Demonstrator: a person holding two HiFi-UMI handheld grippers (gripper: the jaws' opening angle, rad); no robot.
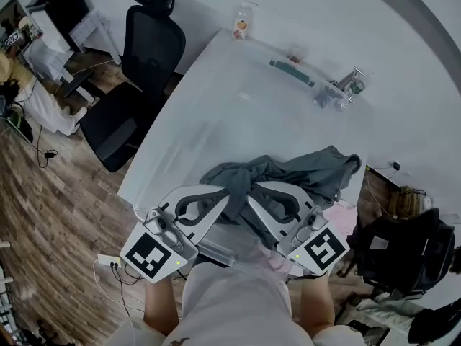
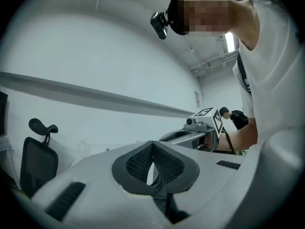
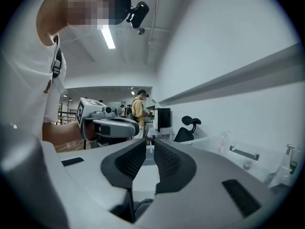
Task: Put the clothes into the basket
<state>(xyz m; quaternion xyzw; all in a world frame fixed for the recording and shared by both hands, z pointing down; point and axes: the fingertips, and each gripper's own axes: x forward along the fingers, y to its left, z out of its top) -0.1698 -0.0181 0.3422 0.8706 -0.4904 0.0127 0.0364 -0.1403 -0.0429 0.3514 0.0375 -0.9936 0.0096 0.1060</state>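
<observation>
Black and high-backed, a mesh office chair (image 1: 140,71) stands on the wood-plank floor (image 1: 57,215) at the far left, just beside the left edge of the broad white surface (image 1: 216,114).

At the near edge, the white-and-grey left gripper (image 1: 225,192) reaches in from the lower left, its marker cube turned up toward the head camera. Its dark ribbed fingers (image 2: 138,163) are pressed together, and a dark twist of cloth is pinched between them and hangs below.

That cloth belongs to the grey-green garment (image 1: 310,168), the task's thing. It lies bunched at the near edge of the surface and is gathered up in the middle where both grippers' tips meet it. The rest spreads away to the right and rests on the surface toward its near right corner.

The right gripper (image 1: 251,190) comes in just beside the left one, the two tips close together in the same gathered fold. Its fingers (image 3: 131,159) stand almost together, with only a sliver of light between the pads higher up, and a fold of the garment is caught low between them.

Along the far edge stand a small clear bottle with an orange label (image 1: 241,24), a teal bar (image 1: 292,71) and a metal tap-like fitting (image 1: 346,86).

Just past the right gripper a pale pink thing (image 1: 346,220) shows below the surface's edge; what it is cannot be told. Farther right a black bag (image 1: 403,254) sits on the floor.
</observation>
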